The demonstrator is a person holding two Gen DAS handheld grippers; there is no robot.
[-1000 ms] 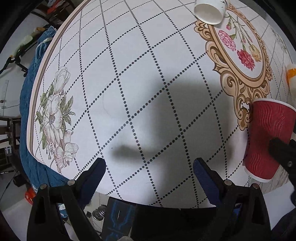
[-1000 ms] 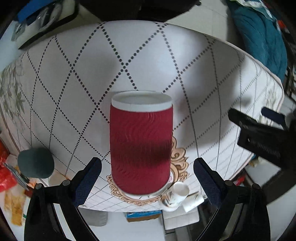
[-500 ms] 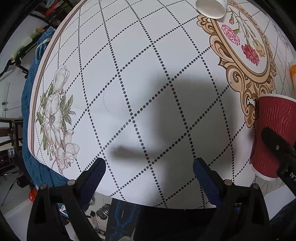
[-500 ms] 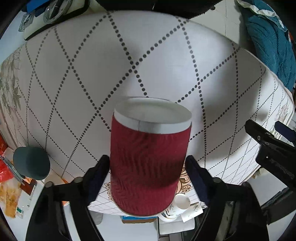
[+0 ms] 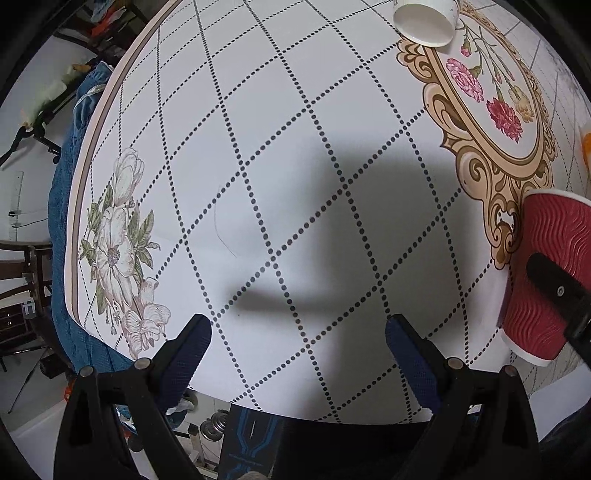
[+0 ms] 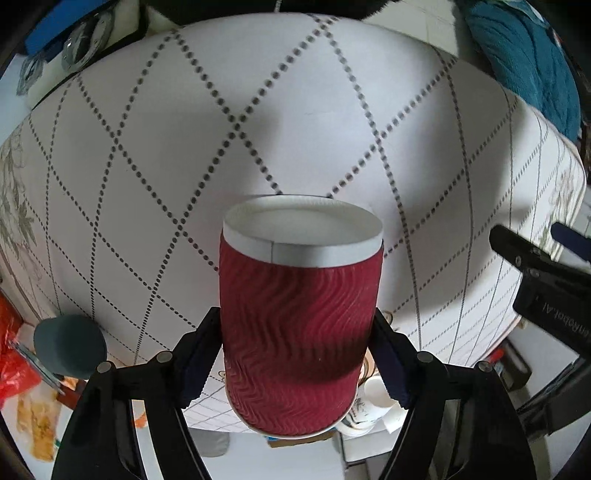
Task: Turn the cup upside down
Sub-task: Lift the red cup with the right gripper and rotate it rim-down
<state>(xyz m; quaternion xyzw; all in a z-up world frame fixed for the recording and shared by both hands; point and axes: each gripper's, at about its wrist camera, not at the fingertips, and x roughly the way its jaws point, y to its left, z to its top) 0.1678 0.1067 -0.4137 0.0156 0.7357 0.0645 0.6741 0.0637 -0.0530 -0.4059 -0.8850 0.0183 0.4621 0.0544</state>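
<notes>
The red ripple paper cup (image 6: 299, 325) fills the middle of the right wrist view, its flat white end facing away from the camera and its rolled rim toward it. My right gripper (image 6: 295, 339) has a blue pad pressing on each side of the cup, and its jaws are still closing. In the left wrist view the cup (image 5: 550, 258) sits at the right edge by the ornate print, with a black finger of the right gripper (image 5: 554, 288) across it. My left gripper (image 5: 297, 343) hangs open over bare tablecloth, holding nothing. I cannot tell whether the cup touches the table.
A white cup (image 5: 424, 18) lies on its side at the far edge of the round table (image 5: 258, 147). Blue cloth (image 5: 62, 206) hangs off the left side. A dark round object (image 6: 70, 347) and small white cups (image 6: 373, 391) lie below the table.
The right jaws have come in from wide apart onto the sides of the red cup, which now looks larger and closer. The left gripper stayed open and drifted slightly.
</notes>
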